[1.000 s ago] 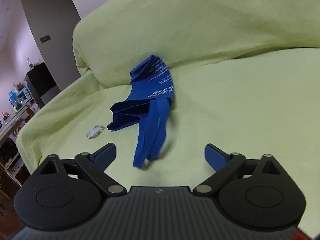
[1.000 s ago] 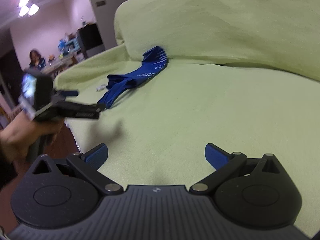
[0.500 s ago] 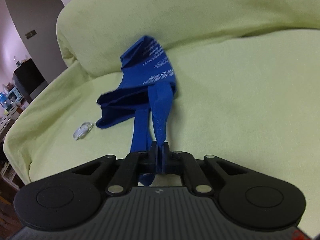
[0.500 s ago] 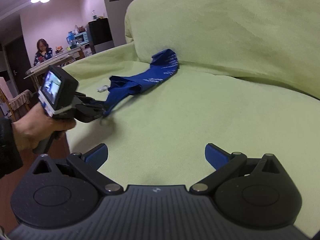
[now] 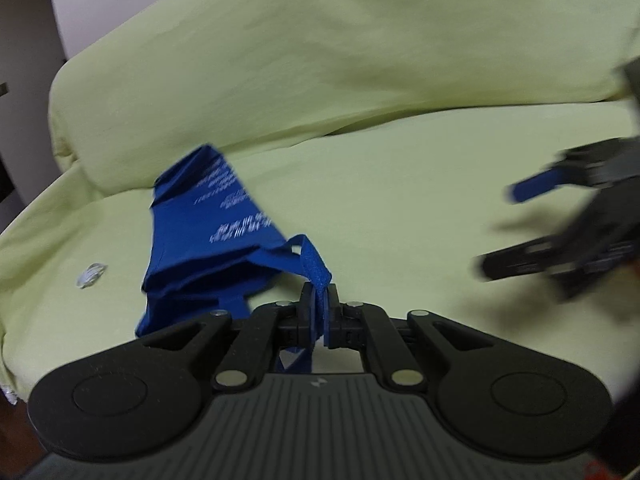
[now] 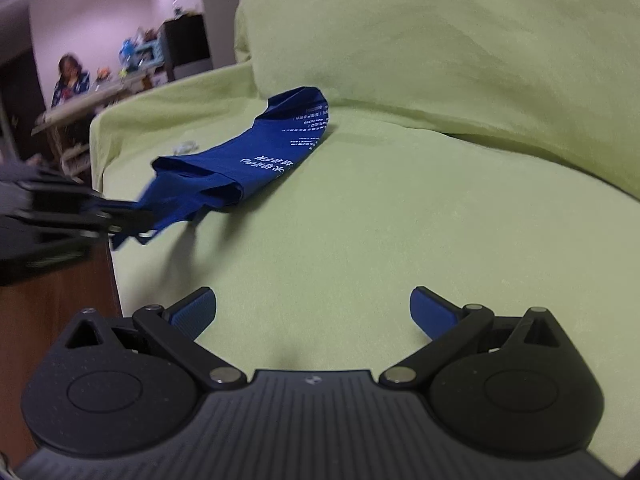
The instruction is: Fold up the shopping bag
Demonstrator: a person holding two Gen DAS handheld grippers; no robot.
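The left gripper (image 5: pixel 319 307) is clamping a strap (image 5: pixel 314 264) of the blue bag (image 5: pixel 208 216), its jaws pressed together on the fabric. The bag is lying crumpled on the green sofa (image 5: pixel 400 208), its far end touching the backrest and its near end lifting toward the clamp. The right gripper (image 6: pixel 313 314) is hovering above the seat with jaws spread wide, holding nothing, well apart from the bag. The step in hand is probably hauling the bag out by its strap to spread it flat, so folding proper is not yet begun. Next, the right gripper is likely needing to take another strap or corner, so both can stretch the cloth smooth.
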